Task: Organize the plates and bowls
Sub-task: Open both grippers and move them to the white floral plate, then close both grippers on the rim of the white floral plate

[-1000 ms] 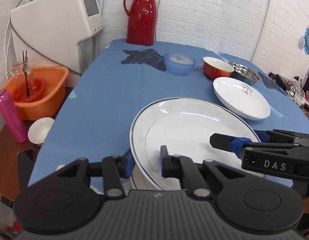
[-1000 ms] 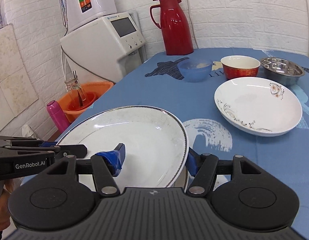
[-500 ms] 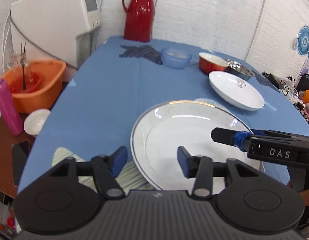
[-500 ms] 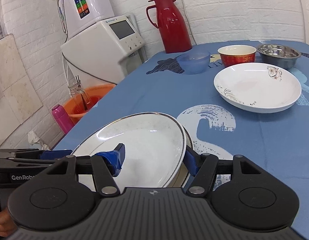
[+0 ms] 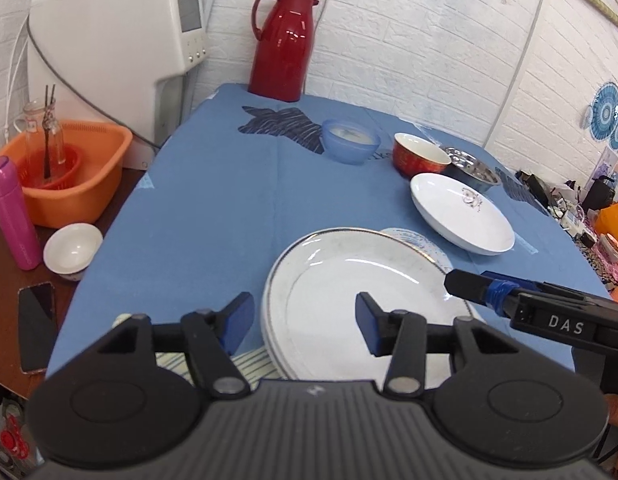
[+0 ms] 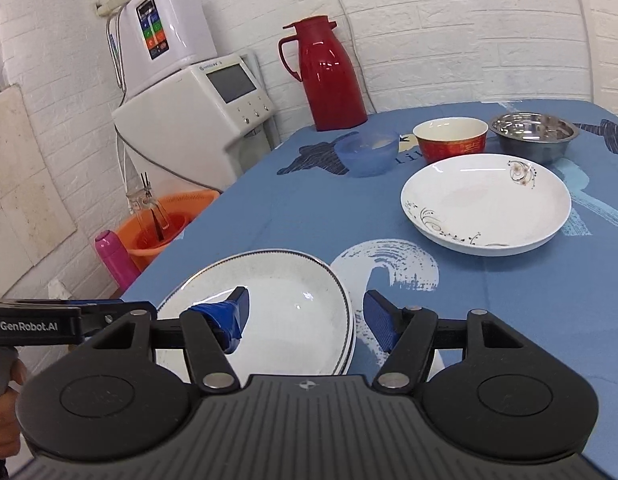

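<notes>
A stack of white plates with dark rims [image 5: 349, 280] lies on the blue tablecloth near the front edge, also seen in the right wrist view [image 6: 277, 312]. My left gripper [image 5: 305, 322] is open, its fingers straddling the stack's left rim and holding nothing. My right gripper [image 6: 307, 316] is open too, astride the stack's right rim. Farther back lie a white deep plate with a floral print [image 6: 485, 204], a blue bowl [image 6: 367, 152], a red bowl [image 6: 451, 136] and a steel bowl [image 6: 533, 132].
A red thermos jug [image 5: 285, 44] stands at the table's far end by a white appliance [image 5: 109, 40]. Left of the table, on a lower surface, are an orange basin [image 5: 69, 192], a pink bottle [image 5: 13, 212], a small white bowl [image 5: 73, 252] and a phone [image 5: 37, 324].
The left gripper, shut on the top plate's rim a second ago, has opened and let it go. The plate now rests flat on the stack, and both grippers have drawn back slightly.
</notes>
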